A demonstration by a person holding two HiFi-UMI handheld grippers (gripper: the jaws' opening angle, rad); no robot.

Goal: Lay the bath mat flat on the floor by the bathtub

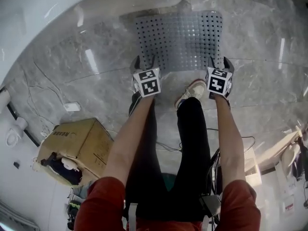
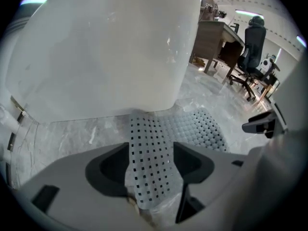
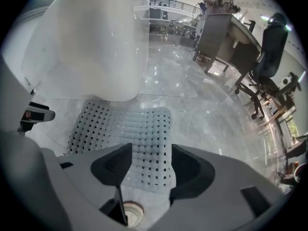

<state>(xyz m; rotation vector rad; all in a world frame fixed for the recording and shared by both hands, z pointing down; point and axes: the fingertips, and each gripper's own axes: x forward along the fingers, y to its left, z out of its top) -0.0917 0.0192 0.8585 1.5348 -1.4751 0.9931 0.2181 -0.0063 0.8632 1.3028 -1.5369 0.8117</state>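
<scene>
The bath mat (image 1: 180, 40) lies spread on the floor (image 1: 269, 95), and its far edge is right against the foot of the bathtub (image 1: 72, 13). Both grippers are over its near edge, the left gripper (image 1: 144, 64) at the near left corner and the right gripper (image 1: 219, 65) at the near right corner. On both, the jaws are wide apart. In each gripper view I see the mat in the gap, but the pads do not press on it, so nothing is held.

I judge the laying as almost finished, and what remains is to check it. In the left gripper view the near left corner looks a little curved, and I cannot tell if it lies fully down. If it does not, I would press that corner down with the jaws kept apart, without pinching it, so the mat is not dragged away from the tub. The shoe (image 1: 191, 91) is just beside the near edge and should not step on it.
</scene>
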